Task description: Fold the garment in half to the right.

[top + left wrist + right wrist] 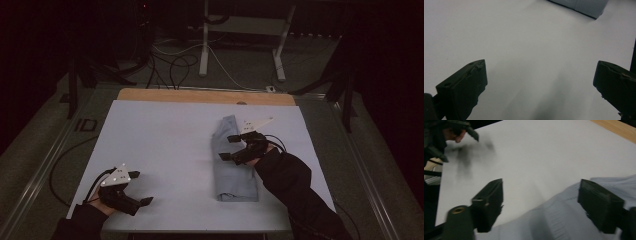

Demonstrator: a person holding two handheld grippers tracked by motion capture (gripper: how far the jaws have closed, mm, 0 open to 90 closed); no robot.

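1. A pale blue folded cloth [234,162] lies on the white sheet [160,145] that covers the bench, right of the middle, its long side running from the far edge toward the near edge.
2. The cloth's near end sits close to the bench's near edge, and its narrower far end reaches toward the strip of bare wood [205,96] along the far edge.
3. The right gripper [229,148] is over the cloth's middle part, coming in from the right edge, a dark sleeve [295,185] behind it.
4. Its fingers are spread wide, clamped on nothing. In the right gripper view one finger [489,203] stands over the bare sheet just beside the cloth's edge, while the other finger [599,203] stands over the cloth [564,220] itself, so the cloth's long edge runs between them.
5. Whether those fingers touch the fabric or hang just above it, I cannot tell.
6. The left gripper [141,188] is at the bench's near left corner, well apart from the cloth, a grey plate [116,176] on top of it.
7. Its fingers are also wide apart and empty. In the left gripper view there is bare white sheet [529,57] between the fingers [464,87], and an end of the cloth [584,6] shows far off at the top edge.
8. From the right gripper view, the left gripper [461,131] shows at the upper left corner, over the sheet.
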